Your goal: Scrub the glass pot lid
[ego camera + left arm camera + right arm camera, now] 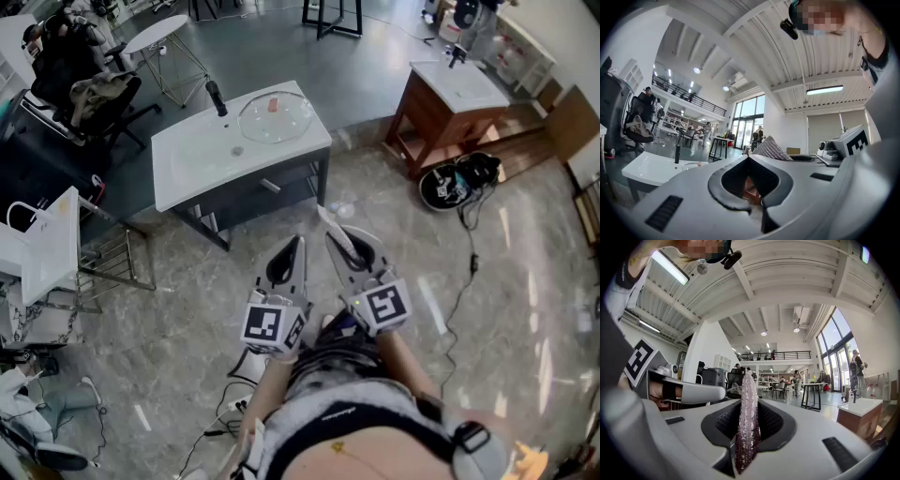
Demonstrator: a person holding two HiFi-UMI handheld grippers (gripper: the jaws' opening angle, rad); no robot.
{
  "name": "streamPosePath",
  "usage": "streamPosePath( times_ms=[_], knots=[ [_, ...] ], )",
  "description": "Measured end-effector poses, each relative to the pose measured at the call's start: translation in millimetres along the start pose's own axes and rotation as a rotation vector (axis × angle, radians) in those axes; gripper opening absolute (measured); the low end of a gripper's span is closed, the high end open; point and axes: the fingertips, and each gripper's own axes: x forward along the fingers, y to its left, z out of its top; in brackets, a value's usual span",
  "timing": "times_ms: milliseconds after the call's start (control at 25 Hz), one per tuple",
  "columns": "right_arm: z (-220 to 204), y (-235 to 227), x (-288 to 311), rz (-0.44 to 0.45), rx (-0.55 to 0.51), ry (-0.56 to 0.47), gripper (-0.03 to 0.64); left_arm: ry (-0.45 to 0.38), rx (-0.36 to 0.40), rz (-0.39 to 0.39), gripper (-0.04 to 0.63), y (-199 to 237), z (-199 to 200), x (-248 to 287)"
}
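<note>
The glass pot lid (275, 117), with a red knob, lies on the white sink counter (187, 169), well ahead of both grippers. It also shows small in the left gripper view as the lid (696, 164) beside a black faucet (678, 153). My left gripper (296, 246) (748, 157) is held level with its jaws shut and nothing between them. Beside it my right gripper (349, 251) (747, 399) is shut on a silvery glittery scrub pad (746, 427) (330, 225) that stands up between the jaws. Both grippers hang over the floor, short of the counter.
A black faucet (216, 97) stands at the counter's back. A wooden washstand (441, 108) is at the right, with a black bag (459, 180) and cables on the floor by it. A chair with clothes (84, 94) and a metal rack (112, 262) are at the left.
</note>
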Motion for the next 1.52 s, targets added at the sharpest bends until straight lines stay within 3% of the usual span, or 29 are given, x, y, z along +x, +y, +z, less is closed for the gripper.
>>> streamPosePath(
  times_ms=[320,600,840,1120,1520],
  knots=[
    [2,-23,-6,0.021,0.036,-0.029,0.077,-0.002,-0.022,-0.002,-0.002,-14,-7,18],
    [3,-36,-3,0.051,0.062,-0.054,0.077,-0.004,-0.049,0.045,-0.002,-7,-12,24],
    [-2,-54,13,0.043,0.044,-0.089,0.077,-0.021,-0.098,0.008,-0.005,1,-13,41],
    [-7,-67,53,0.019,0.046,-0.065,0.077,0.021,-0.102,-0.030,-0.002,33,-17,78],
    [-2,-73,134,-0.027,0.045,-0.061,0.078,0.016,-0.100,-0.104,0.000,104,-4,123]
  ],
)
